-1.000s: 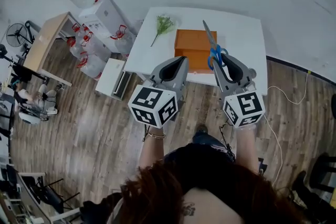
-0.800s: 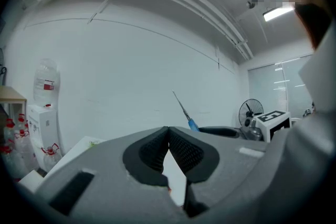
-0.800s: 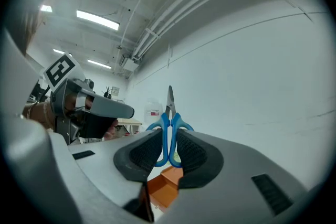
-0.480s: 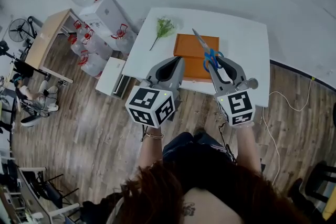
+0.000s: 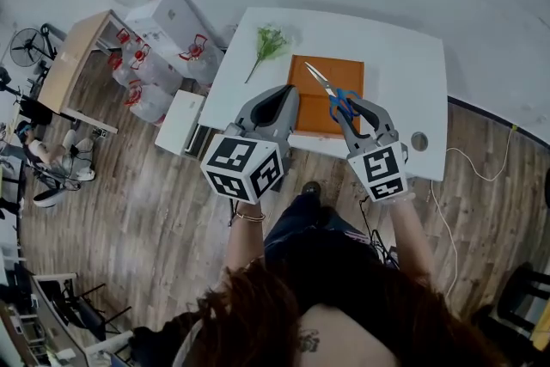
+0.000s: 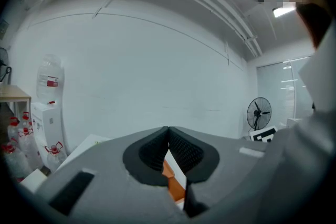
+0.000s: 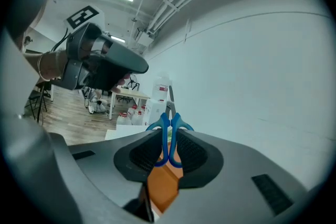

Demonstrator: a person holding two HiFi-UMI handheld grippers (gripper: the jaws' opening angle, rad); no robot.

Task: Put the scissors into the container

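Observation:
The scissors [image 5: 331, 92] have blue handles and steel blades. My right gripper [image 5: 354, 110] is shut on the handles, and the blades slant up and to the left over the orange container [image 5: 305, 112] on the white table [image 5: 395, 56]. In the right gripper view the blue handles of the scissors [image 7: 169, 134] are pinched between the dark pads, with the container [image 7: 163, 186] below. My left gripper [image 5: 290, 92] hovers at the container's near left edge. Its tips [image 6: 168, 131] meet with nothing between them, and the container [image 6: 173, 186] shows behind.
A green plant sprig [image 5: 268, 41] lies at the table's back left. A round hole [image 5: 418, 141] is in the tabletop near its front right. Left of the table stand a white cabinet [image 5: 182, 123], water bottles [image 5: 146, 90] and a wooden desk [image 5: 73, 69]. A fan [image 6: 258, 112] stands by the wall.
Both grippers have moved forward and down toward the container. The scissors have tilted so the blades point further left and now hang over the orange container.

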